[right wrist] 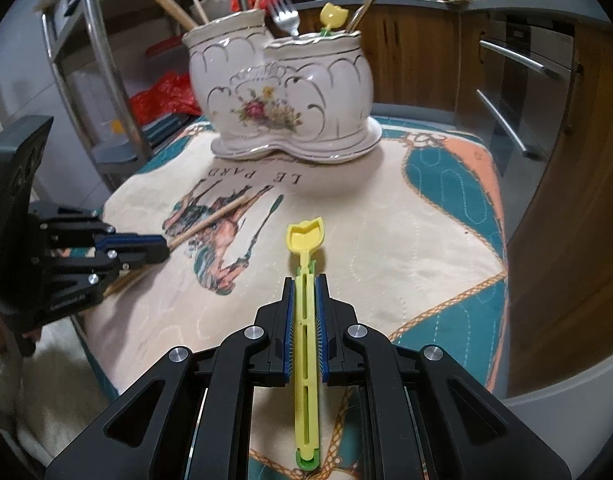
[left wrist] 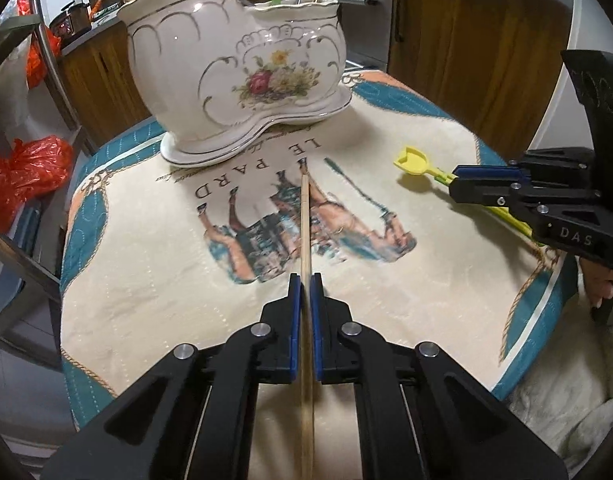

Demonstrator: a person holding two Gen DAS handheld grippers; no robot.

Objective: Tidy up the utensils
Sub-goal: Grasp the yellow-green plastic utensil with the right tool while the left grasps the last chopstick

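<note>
A white floral ceramic utensil holder (left wrist: 242, 68) with two compartments stands at the far side of the table; it also shows in the right wrist view (right wrist: 282, 96). It holds wooden sticks, forks and a yellow tulip-shaped utensil. My left gripper (left wrist: 305, 280) is shut on a wooden chopstick (left wrist: 305, 220) that points toward the holder. My right gripper (right wrist: 305, 280) is shut on a yellow tulip-shaped plastic utensil (right wrist: 305, 240). The right gripper shows at the right edge of the left wrist view (left wrist: 462, 184), the left gripper at the left of the right wrist view (right wrist: 162, 246).
A cloth with a horse print and teal border (left wrist: 386, 152) covers the table. Red plastic bags (left wrist: 26, 176) and a metal rack (right wrist: 102, 60) stand at the left. Wooden cabinets (left wrist: 466, 40) lie behind.
</note>
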